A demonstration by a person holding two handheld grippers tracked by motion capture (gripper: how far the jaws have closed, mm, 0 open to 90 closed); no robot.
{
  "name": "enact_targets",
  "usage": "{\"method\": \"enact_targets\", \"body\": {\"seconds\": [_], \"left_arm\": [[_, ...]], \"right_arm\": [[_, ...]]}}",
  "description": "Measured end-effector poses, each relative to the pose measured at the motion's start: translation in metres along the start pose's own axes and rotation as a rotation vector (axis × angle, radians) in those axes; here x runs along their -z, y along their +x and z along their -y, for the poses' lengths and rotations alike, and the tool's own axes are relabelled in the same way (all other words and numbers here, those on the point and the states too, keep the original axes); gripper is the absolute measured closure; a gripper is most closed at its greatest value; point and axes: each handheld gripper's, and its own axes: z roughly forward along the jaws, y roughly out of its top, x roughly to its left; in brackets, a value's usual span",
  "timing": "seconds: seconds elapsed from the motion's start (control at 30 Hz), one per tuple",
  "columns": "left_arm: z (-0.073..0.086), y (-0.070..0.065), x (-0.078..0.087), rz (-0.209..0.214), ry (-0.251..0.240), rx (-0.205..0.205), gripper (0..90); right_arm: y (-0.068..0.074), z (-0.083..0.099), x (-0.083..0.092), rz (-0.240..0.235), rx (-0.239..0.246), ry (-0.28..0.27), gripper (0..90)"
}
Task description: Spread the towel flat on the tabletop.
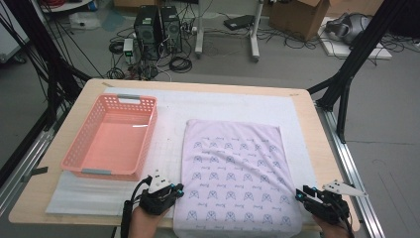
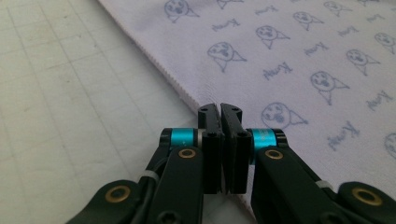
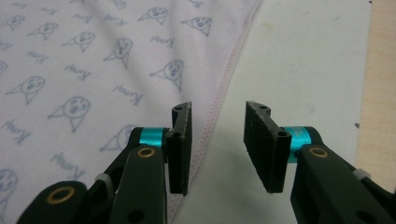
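Note:
A pale lilac cloth (image 1: 233, 168) printed with small blue faces and words lies folded flat on a white mat (image 1: 168, 144). My left gripper (image 1: 177, 190) rests at the cloth's near left edge. In the left gripper view the cloth (image 2: 289, 56) runs up to the right, and the left gripper (image 2: 220, 112) has its jaws shut together right over the hem, with nothing seen between the pads. My right gripper (image 1: 301, 193) sits at the cloth's near right edge. In the right gripper view it (image 3: 218, 109) stands open, astride the stitched hem of the cloth (image 3: 93, 60), with the pads not touching it.
A pink plastic basket (image 1: 154, 119) with nothing in it stands on the mat to the left of the cloth. The wooden table (image 1: 309, 129) ends close to the right of my right gripper. Cables, computer towers and boxes lie on the floor beyond the far edge.

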Motion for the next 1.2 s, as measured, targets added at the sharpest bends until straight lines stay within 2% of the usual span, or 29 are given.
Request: {"method": "enact_targets", "body": {"seconds": [0.13,0.23,0.3,0.37,0.4,0.43,0.47,0.57,0.6,0.63,0.67,0.7,0.77,0.8,0.9,0.97,1.03,1.2], "left_arm": [[0.010,0.002,0.017,0.006,0.015,-0.004,87.8],[0.016,0.006,0.022,0.024,-0.004,0.005,84.7],[0.016,0.008,0.022,0.038,-0.025,0.032,71.1],[0.016,0.009,0.021,0.022,-0.038,0.037,55.0],[0.016,0.010,0.020,0.028,-0.046,0.042,51.3],[0.015,0.010,0.020,0.031,-0.055,0.042,51.0],[0.014,0.011,0.020,0.032,-0.068,0.049,49.6],[0.010,0.014,0.019,0.043,-0.108,0.070,45.5],[0.008,0.015,0.018,0.043,-0.118,0.075,43.7],[0.005,0.017,0.017,0.048,-0.128,0.075,43.5],[0.003,0.019,0.016,0.049,-0.137,0.081,43.1],[0.001,0.020,0.014,0.051,-0.143,0.087,42.4],[-0.007,0.025,0.009,0.075,-0.154,0.091,42.3],[-0.011,0.028,0.006,0.081,-0.159,0.094,42.2],[-0.018,0.035,-0.004,0.103,-0.169,0.099,42.2],[-0.020,0.040,-0.012,0.110,-0.164,0.111,42.5],[-0.023,0.041,-0.016,0.104,-0.154,0.103,42.6],[-0.024,0.041,-0.014,0.109,-0.214,0.100,40.6]], "right_arm": [[-0.001,-0.005,-0.004,0.010,-0.012,-0.011,61.6],[-0.004,-0.012,-0.012,0.016,-0.032,-0.016,61.3],[-0.003,-0.018,-0.021,0.005,-0.047,-0.009,61.0],[0.001,-0.022,-0.031,-0.009,-0.029,0.006,62.7],[0.004,-0.022,-0.036,-0.011,-0.015,0.026,66.7],[0.009,-0.022,-0.037,0.038,0.017,0.026,75.0],[0.010,-0.023,-0.036,0.046,0.031,0.039,86.3],[0.009,-0.022,-0.027,0.110,0.069,0.072,87.9],[0.007,-0.020,-0.025,0.109,0.071,0.069,87.1],[0.006,-0.019,-0.023,0.112,0.077,0.065,80.6],[0.006,-0.018,-0.022,0.122,0.060,0.061,70.9],[0.003,-0.017,-0.021,0.103,0.035,0.053,62.8],[-0.002,-0.019,-0.019,0.052,0.001,0.019,58.4],[-0.003,-0.020,-0.019,0.045,0.001,-0.002,55.5],[-0.008,-0.026,-0.020,-0.007,-0.008,-0.049,54.4],[-0.009,-0.027,-0.022,-0.003,0.019,-0.040,53.7],[-0.012,-0.026,-0.024,0.003,0.023,-0.027,53.3],[-0.015,-0.023,-0.013,-0.003,0.016,-0.061,44.5]]}}
